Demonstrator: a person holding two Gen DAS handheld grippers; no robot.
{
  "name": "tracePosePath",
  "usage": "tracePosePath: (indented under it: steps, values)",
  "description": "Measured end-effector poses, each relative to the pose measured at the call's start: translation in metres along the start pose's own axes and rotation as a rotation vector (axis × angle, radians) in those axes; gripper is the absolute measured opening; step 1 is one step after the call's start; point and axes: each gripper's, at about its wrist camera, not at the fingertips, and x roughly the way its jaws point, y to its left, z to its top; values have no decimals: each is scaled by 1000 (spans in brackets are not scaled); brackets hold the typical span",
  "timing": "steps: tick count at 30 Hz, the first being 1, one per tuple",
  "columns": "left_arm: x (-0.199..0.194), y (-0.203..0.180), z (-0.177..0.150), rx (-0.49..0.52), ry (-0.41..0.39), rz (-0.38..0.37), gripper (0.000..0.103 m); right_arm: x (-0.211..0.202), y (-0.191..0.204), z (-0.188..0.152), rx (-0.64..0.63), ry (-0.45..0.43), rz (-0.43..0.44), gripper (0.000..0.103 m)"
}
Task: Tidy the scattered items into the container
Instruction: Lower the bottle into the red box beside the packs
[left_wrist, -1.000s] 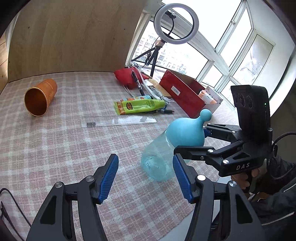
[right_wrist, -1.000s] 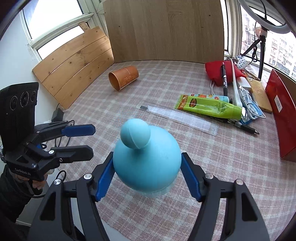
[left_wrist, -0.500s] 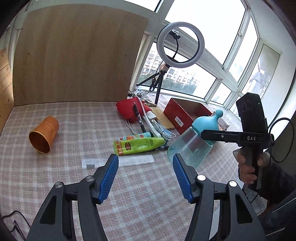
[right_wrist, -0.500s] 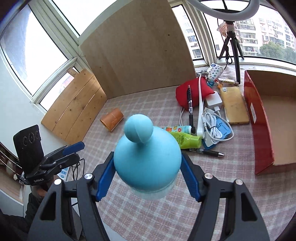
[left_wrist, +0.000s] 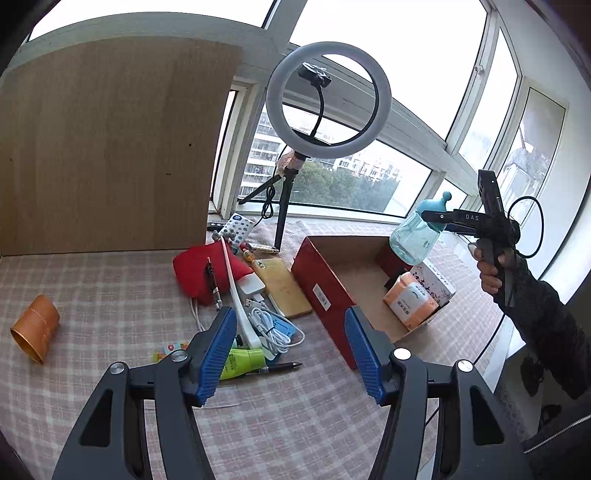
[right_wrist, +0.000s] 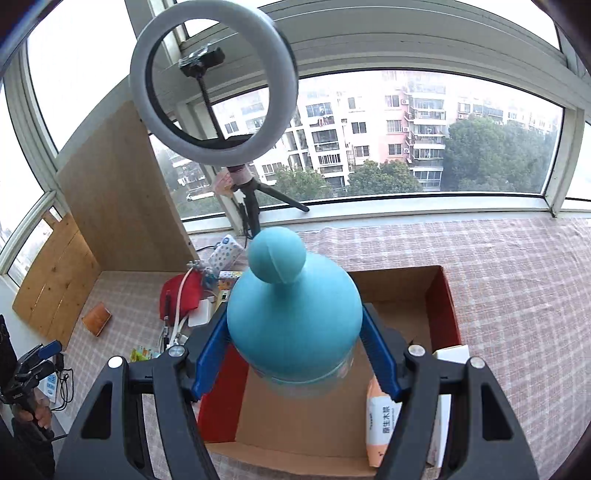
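Note:
My right gripper (right_wrist: 295, 350) is shut on a clear bottle with a teal dome cap (right_wrist: 291, 314) and holds it in the air above the open red cardboard box (right_wrist: 443, 306). The left wrist view shows the bottle (left_wrist: 415, 236) over the box's far end (left_wrist: 325, 284). A pink tissue pack (left_wrist: 408, 302) and a white carton (left_wrist: 432, 277) stand in the box. My left gripper (left_wrist: 290, 350) is open and empty above the table, near a green tube (left_wrist: 240, 360), a pen (left_wrist: 277, 367) and white cables (left_wrist: 269, 325).
An orange cup (left_wrist: 35, 328) lies on its side at the left. A red pouch (left_wrist: 205, 269), a yellow phone case (left_wrist: 280, 286) and a white charger (left_wrist: 251, 286) lie beside the box. A ring light on a tripod (left_wrist: 327, 110) stands at the window. A wooden board (left_wrist: 107, 147) stands behind.
My right gripper lifted the bottle off the table and carried it right, over the red box. My left gripper rose and turned towards the box.

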Motion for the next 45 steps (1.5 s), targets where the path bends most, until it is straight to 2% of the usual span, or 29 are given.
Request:
tracePosePath:
  steps: [3,6,10,16,23,26,34,36,37,38,40,43,45]
  values:
    - [22,-15,6,18,25,-3,58,24,-44,11,55,21,-29,66]
    - [40,-25,9,32,56,-5,58,50,-66,14,71,45,-43,66]
    - [58,-30,13,42,94,-7,58,78,-81,13,72,71,-56,66]
    - [74,-32,15,42,128,-12,58,102,-90,8,14,114,-128,66]
    - [85,-35,15,48,151,-26,58,107,-97,3,-34,165,-193,65]
    - [86,-36,15,54,153,-31,58,103,-94,6,-66,156,-232,66]
    - [83,-35,14,57,145,-33,58,79,-93,17,-76,137,-240,66]
    - [82,-34,14,55,143,-33,58,76,-92,16,-80,138,-248,58]
    - [82,-34,14,54,143,-34,58,74,-92,16,-78,140,-248,47]
    - [81,-34,13,54,142,-35,58,73,-93,15,-75,142,-245,39]
    - [80,-33,13,53,141,-34,58,70,-93,15,-73,137,-242,36]
    - [80,-33,12,53,138,-33,58,66,-92,14,-77,122,-253,18]
    - [79,-32,13,51,135,-35,58,64,-93,15,-88,118,-264,18]
